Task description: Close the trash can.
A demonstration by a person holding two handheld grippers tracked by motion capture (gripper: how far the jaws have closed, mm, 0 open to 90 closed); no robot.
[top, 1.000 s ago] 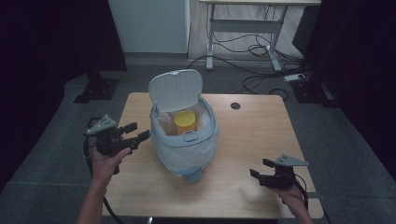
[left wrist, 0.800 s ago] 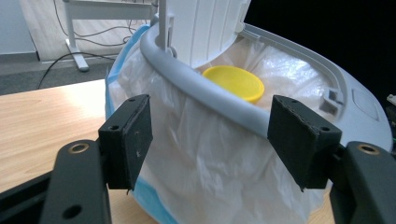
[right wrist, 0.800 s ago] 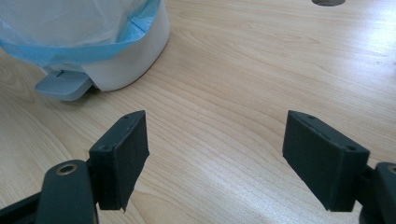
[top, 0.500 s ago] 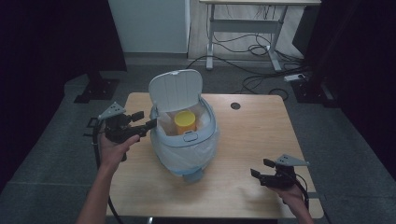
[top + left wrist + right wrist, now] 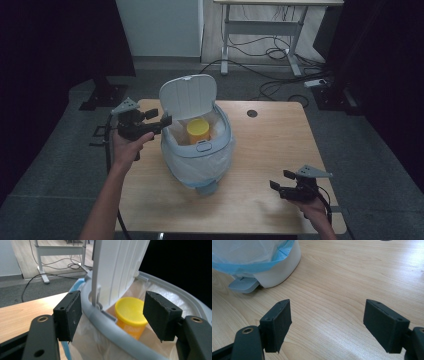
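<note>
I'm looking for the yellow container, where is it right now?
The yellow container sits inside the bin, under its raised lid, with the left gripper at the rim.

Looks like a lab or test room set up for recording. Plain wooden tabletop standing alone on grey carpet, with a cable hole in its top. Black curtains hung along both sides. Behind, a white-framed desk with loose cables and a power strip on a pale wooden floor. White panel against the back.
</note>
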